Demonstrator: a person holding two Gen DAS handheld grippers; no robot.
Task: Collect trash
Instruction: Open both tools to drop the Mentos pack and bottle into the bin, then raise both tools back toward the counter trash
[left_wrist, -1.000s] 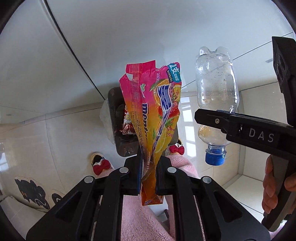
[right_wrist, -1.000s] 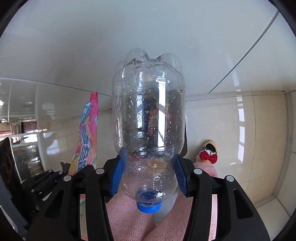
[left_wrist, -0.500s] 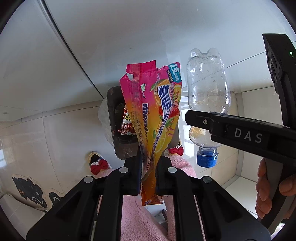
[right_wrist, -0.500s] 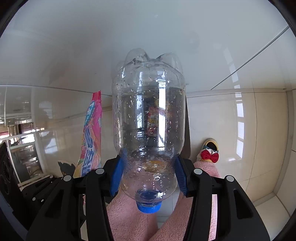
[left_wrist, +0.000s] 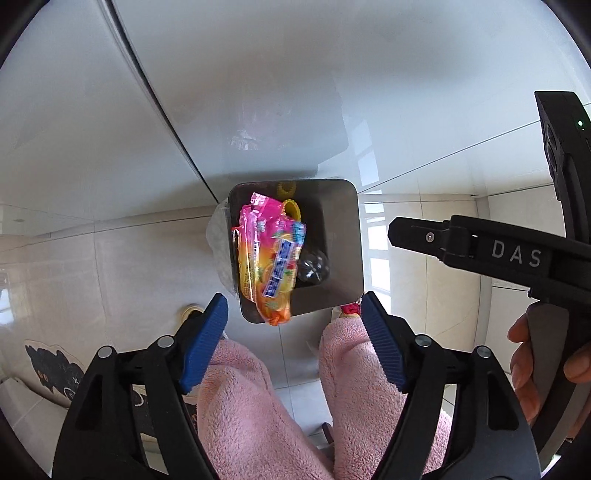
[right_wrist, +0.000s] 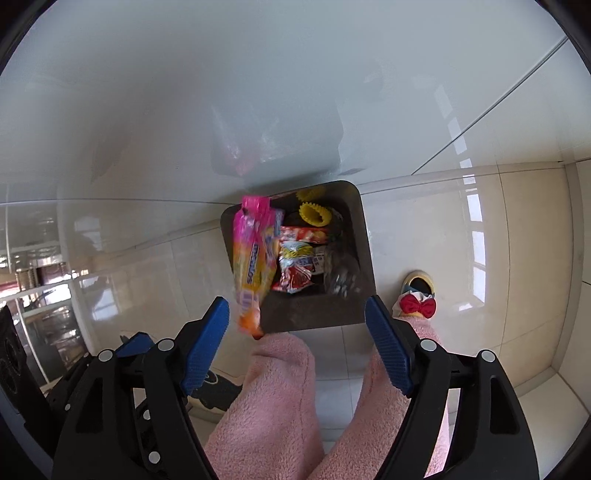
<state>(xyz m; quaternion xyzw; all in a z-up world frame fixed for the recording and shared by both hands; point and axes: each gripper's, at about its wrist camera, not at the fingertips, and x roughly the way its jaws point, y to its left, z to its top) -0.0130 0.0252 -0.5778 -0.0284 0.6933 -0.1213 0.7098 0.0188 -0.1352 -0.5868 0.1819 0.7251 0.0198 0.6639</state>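
Hanging above the dark rectangular bin, the left gripper has its blue-padded fingers spread wide with nothing between them. The right gripper is likewise spread and holds nothing. A pink-and-orange candy wrapper lies along the bin's left edge, its lower end overhanging the near rim. The clear bottle rests inside, toward the bin's right wall, beside red snack packets and a yellow ridged piece at the far edge. Pink fleece-clad legs stand on the tiled floor below.
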